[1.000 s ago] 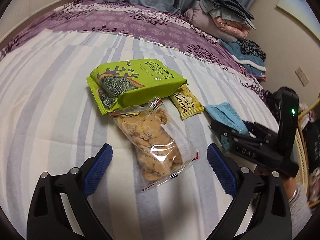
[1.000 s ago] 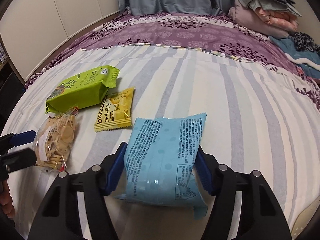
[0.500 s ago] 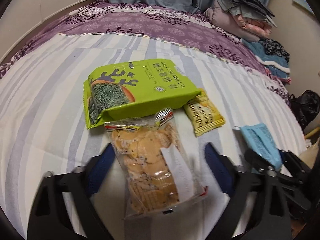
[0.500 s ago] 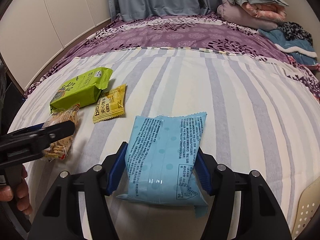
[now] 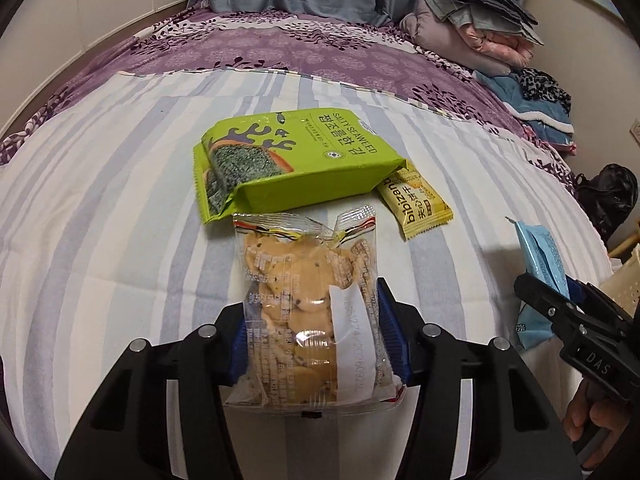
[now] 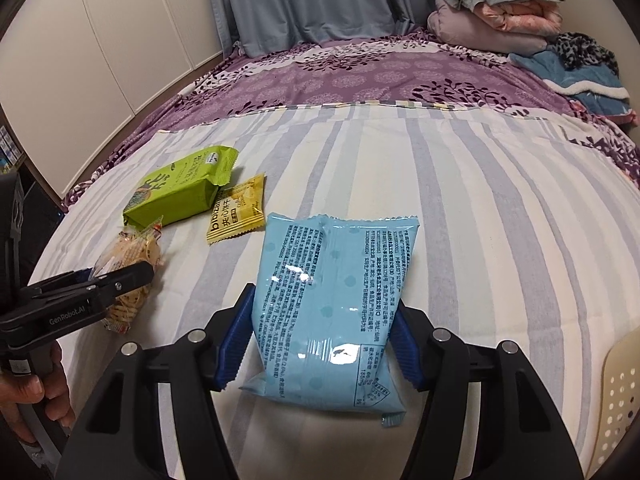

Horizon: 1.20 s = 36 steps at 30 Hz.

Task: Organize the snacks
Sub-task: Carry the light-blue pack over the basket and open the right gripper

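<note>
My left gripper [image 5: 316, 332] is shut on a clear bag of round biscuits [image 5: 308, 304], seen from the side in the right wrist view [image 6: 128, 276]. My right gripper [image 6: 320, 340] is shut on a light blue snack packet [image 6: 332, 304], which also shows in the left wrist view [image 5: 540, 256]. A green seaweed pack [image 5: 296, 160] and a small yellow biscuit packet [image 5: 416, 204] lie on the striped bedsheet [image 5: 100, 200] just beyond the biscuit bag; both also show in the right wrist view, the green pack [image 6: 180, 188] and the yellow packet [image 6: 238, 208].
A cream perforated basket [image 6: 616, 396] sits at the bed's right edge, also in the left wrist view [image 5: 628, 276]. Folded blankets and clothes [image 6: 500, 12] are piled at the far right. White cupboards [image 6: 100, 40] stand left. A black bag [image 5: 608, 192] lies beside the bed.
My left gripper moved forward around the biscuit bag and closed on it. My right gripper kept its hold on the blue packet and raised it slightly.
</note>
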Available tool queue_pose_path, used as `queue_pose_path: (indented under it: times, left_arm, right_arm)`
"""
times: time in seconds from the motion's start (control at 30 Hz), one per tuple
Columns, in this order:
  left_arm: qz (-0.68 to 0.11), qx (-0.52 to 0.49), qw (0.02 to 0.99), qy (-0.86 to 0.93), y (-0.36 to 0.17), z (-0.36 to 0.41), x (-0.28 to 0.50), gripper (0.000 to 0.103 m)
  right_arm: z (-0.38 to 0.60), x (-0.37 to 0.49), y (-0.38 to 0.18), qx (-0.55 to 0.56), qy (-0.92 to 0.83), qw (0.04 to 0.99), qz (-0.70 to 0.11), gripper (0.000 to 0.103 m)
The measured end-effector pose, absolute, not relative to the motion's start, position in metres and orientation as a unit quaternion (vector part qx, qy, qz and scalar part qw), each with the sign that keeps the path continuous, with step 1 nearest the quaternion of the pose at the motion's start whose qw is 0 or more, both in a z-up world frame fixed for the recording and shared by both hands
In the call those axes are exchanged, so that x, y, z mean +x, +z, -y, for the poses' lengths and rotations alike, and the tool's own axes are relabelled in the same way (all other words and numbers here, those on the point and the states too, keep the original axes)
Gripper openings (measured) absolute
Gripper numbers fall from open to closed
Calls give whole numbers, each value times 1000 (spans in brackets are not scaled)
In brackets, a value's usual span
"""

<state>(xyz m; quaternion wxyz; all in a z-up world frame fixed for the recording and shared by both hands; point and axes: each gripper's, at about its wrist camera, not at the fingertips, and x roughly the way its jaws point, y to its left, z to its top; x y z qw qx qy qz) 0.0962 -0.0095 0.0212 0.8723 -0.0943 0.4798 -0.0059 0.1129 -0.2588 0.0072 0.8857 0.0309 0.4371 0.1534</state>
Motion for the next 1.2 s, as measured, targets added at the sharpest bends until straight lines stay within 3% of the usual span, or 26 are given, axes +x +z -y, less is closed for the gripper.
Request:
queue_pose_path:
  times: [1.2]
  left_arm:
    - [-385, -59, 919, -61, 123, 40, 6, 55]
  right_arm:
    - [332, -10, 125, 86, 116, 945, -295, 60]
